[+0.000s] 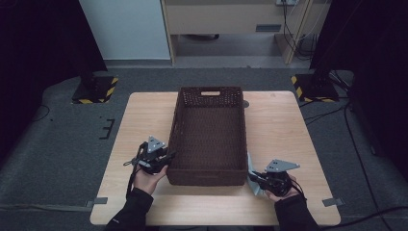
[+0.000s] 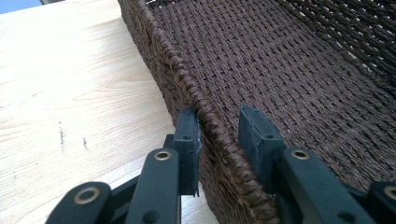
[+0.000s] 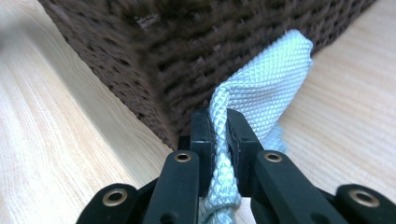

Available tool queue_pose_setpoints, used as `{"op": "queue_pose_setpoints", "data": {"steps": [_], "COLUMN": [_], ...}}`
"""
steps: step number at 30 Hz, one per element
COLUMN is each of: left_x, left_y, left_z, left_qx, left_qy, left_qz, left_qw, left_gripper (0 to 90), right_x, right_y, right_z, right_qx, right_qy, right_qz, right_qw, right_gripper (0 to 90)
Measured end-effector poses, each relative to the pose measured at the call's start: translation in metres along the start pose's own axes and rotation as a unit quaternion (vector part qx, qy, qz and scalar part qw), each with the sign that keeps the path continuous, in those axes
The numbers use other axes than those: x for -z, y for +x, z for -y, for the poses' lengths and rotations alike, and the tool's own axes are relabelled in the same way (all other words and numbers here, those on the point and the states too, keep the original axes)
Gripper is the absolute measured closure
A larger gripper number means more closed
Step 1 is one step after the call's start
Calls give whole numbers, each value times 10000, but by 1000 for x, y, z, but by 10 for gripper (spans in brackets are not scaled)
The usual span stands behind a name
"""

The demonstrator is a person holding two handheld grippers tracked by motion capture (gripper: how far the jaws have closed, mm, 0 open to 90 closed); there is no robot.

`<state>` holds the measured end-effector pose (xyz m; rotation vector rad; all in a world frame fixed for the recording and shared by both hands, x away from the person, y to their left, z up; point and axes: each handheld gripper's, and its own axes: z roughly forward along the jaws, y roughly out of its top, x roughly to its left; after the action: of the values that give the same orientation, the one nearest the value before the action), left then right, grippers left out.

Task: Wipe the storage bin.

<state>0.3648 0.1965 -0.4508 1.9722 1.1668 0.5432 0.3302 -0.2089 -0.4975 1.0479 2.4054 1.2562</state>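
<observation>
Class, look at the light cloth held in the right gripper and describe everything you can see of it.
The cloth is pale blue-green with a fine diamond-textured weave, soft and crumpled. The right gripper has its jaws shut on a bunched fold of it, and the loose part rises past the jaws beside the near right corner of the brown woven basket; whether it touches the basket is unclear. In the high view it hangs as a pale strip between basket and gripper, over the wooden table.
</observation>
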Motion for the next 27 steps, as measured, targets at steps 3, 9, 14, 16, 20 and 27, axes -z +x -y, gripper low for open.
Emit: {"op": "queue_pose_setpoints", "data": {"steps": [3,9,14,16,20,27], "left_x": [0,0,0,0,0,0], "left_y": [1,1,1,1,1,1], "left_z": [0,0,0,0,0,0], "left_qx": [-4,-6,-5,-11,-6,31], "left_qy": [23,21,17,17,14,22], "left_qz": [21,19,18,21,30,43], "left_qw": [10000,10000,10000,10000,10000,10000], "left_gripper": [682,681,680,678,676,670], "right_x": [14,39,16,7,10,48], "right_y": [3,12,10,10,10,19], "right_z": [-8,-12,2,5,3,-15], "right_qx": [62,143,75,63,75,215], "right_qy": [-479,-1107,-287,-9,-78,-1341], "right_qz": [-49,-158,-110,-115,-99,-261], "right_qw": [9988,9936,9995,9999,9999,9904], "right_gripper": [835,835,835,835,835,835]}}
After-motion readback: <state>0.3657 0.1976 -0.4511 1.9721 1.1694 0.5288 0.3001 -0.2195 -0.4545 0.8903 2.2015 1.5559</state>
